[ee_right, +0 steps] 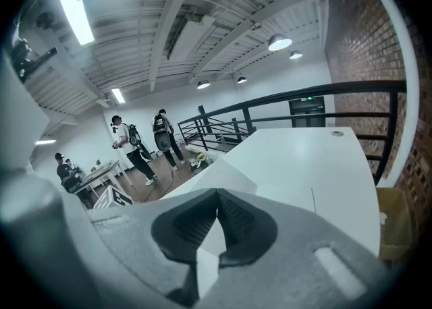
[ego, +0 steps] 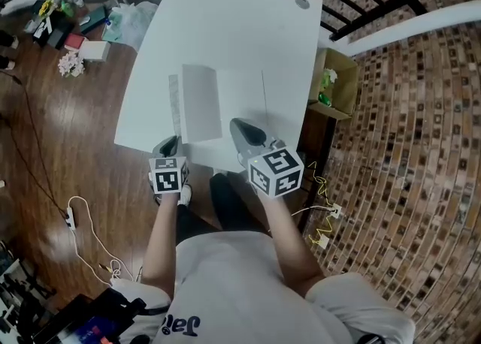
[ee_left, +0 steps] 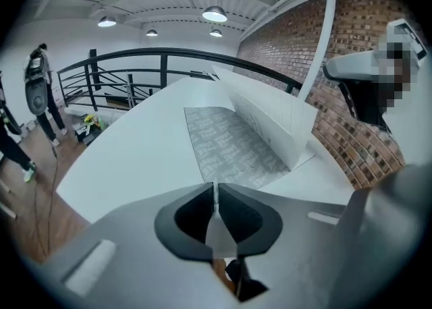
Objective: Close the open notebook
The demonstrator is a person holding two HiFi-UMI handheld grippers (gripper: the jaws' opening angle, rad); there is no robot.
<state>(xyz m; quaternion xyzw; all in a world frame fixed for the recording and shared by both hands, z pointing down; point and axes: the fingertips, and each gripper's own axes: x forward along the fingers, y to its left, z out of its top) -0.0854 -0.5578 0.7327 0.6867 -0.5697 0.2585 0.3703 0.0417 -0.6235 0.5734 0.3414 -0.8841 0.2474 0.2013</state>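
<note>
White rounded tabletop (ego: 240, 27) on a railed upper level, with wooden floor on one side and a brick wall (ego: 406, 147) on the other. Item: notebook (ego: 201, 102), open, lying near the table's near edge, directly ahead of both grippers. Its grey patterned left leaf (ee_left: 229, 146) lies flat, and a stack of white leaves (ee_left: 270, 115) stands up from the spine, tilted, neither open nor shut. Left gripper (ee_left: 215, 189): jaws pressed together on the thin near edge of the notebook at the grey leaf, with a pale sliver showing between the pads. Right gripper (ee_right: 217, 196): jaws also together at the tips, set at the notebook's near right corner. Whether a leaf is caught there cannot be told. Task status, as judged: closing not yet done, with the grip taken and the swing still ahead. Hazards, as judged:

1. The pinch covers only a narrow margin of thin material, so a quick lift could let it slip out or crease or tear the edge.
2. The half-raised white leaves could flop back open if the grey leaf is brought over without gathering them.
3. The smooth tabletop offers little hold, so a sideways pull could slide the notebook toward the near edge.
4. The right gripper sits in the closing path and could be trapped under the leaf.
</note>
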